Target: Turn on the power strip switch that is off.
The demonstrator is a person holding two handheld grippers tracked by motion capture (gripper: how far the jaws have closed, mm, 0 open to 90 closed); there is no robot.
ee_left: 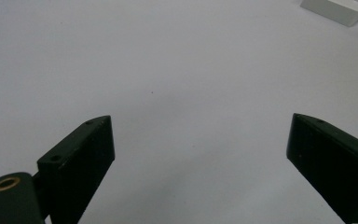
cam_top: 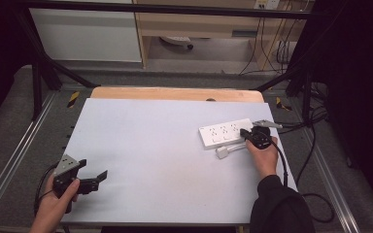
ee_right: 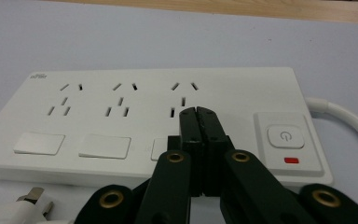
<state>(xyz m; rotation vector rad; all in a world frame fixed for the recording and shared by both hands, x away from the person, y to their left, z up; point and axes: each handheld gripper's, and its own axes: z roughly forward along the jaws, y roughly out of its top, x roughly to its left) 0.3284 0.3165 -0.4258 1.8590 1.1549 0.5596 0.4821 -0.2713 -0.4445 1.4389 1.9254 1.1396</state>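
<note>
Power strip (ee_right: 149,121) just under closed R gripper (ee_right: 197,114) fingers.

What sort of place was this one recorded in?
Probably a lab or workshop recording station: a white-covered table inside a black metal frame, loose cables on the floor behind, and a white power strip laid out as the work item.

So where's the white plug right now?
In the high view the white plug lies on the table's right side, just in front of the power strip and left of the right gripper.
</note>
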